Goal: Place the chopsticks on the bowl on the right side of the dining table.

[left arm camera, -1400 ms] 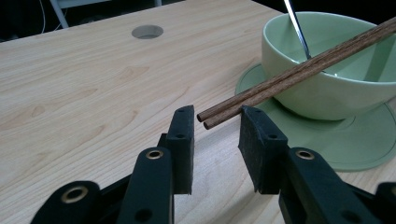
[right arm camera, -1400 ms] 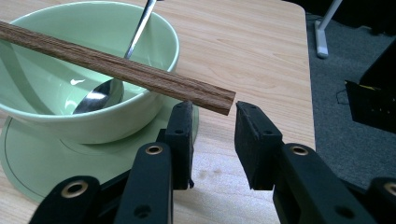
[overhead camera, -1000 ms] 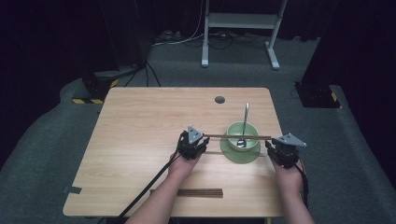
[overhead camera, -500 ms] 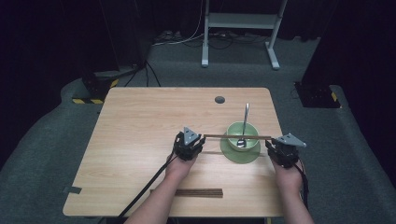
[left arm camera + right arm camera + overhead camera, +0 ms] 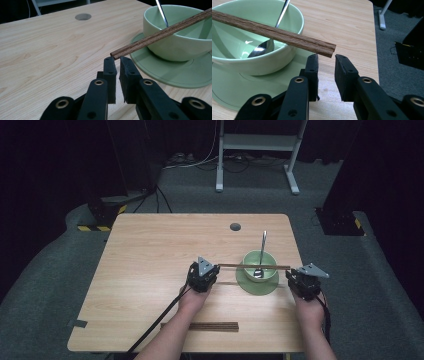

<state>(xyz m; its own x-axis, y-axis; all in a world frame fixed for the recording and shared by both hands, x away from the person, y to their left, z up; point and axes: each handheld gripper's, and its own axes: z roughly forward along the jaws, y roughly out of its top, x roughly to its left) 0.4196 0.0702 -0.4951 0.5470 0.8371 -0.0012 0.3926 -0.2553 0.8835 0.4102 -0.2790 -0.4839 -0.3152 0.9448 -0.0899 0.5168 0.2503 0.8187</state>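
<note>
A pair of brown chopsticks (image 5: 252,266) lies across the rim of a pale green bowl (image 5: 270,261) on a green saucer (image 5: 257,287). A metal spoon (image 5: 263,245) leans in the bowl, handle pointing away. My left gripper (image 5: 215,269) sits at the sticks' left end. In the left gripper view its jaws stand a narrow gap apart just under the chopsticks' (image 5: 160,32) tip, with nothing between them. My right gripper (image 5: 325,57) is open at the right end. The chopsticks (image 5: 274,33) end just above and ahead of its jaws.
A second pair of chopsticks (image 5: 200,326) lies near the table's front edge, between the forearms. A round cable hole (image 5: 235,226) is at the back of the wooden table (image 5: 150,250). Dark floor and a desk frame (image 5: 257,150) lie beyond.
My left gripper has drawn back slightly to the left, off the sticks' end. The chopsticks stay across the bowl. The right gripper has barely moved.
</note>
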